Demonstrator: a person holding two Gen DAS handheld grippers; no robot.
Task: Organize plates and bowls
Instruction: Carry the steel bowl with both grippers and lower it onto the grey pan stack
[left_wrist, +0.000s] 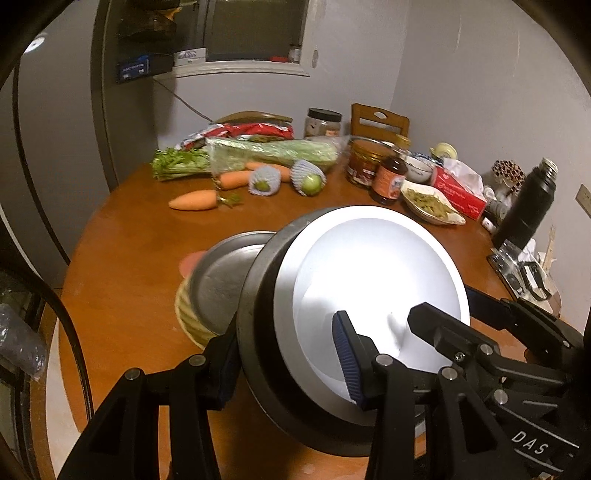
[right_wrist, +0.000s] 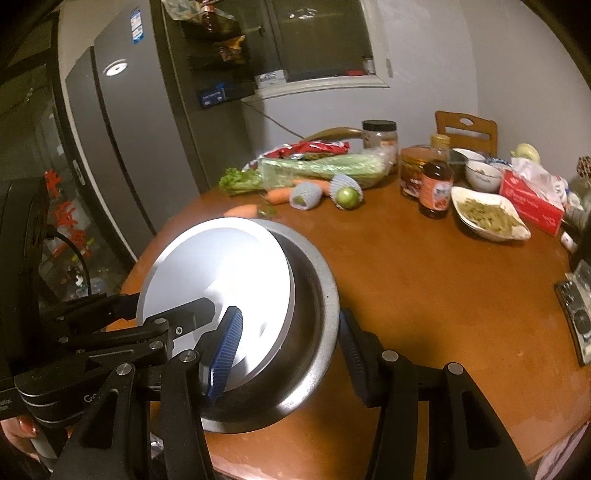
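A steel bowl (left_wrist: 255, 295) with a white plate (left_wrist: 369, 266) lying in it hangs tilted above the wooden table (left_wrist: 129, 258). My left gripper (left_wrist: 284, 365) is shut on the near rim, one blue pad on the plate and the other finger outside the bowl. My right gripper (left_wrist: 461, 314) grips the rim on the opposite side. In the right wrist view the right gripper (right_wrist: 288, 350) clamps the steel bowl (right_wrist: 317, 295) and white plate (right_wrist: 221, 266) the same way, with the left gripper (right_wrist: 159, 314) on the plate's left edge. Another steel dish (left_wrist: 218, 280) rests on a pale woven bowl (left_wrist: 188, 317) on the table.
Carrots (left_wrist: 194, 201), bagged celery (left_wrist: 273, 151) and two net-wrapped fruits (left_wrist: 308, 181) lie at the back. Jars, a sauce bottle (right_wrist: 436, 184), a dish of green food (right_wrist: 487, 214), a red tissue box (right_wrist: 532, 203) and a black flask (left_wrist: 528, 203) crowd the right. A fridge (right_wrist: 122, 147) stands on the left.
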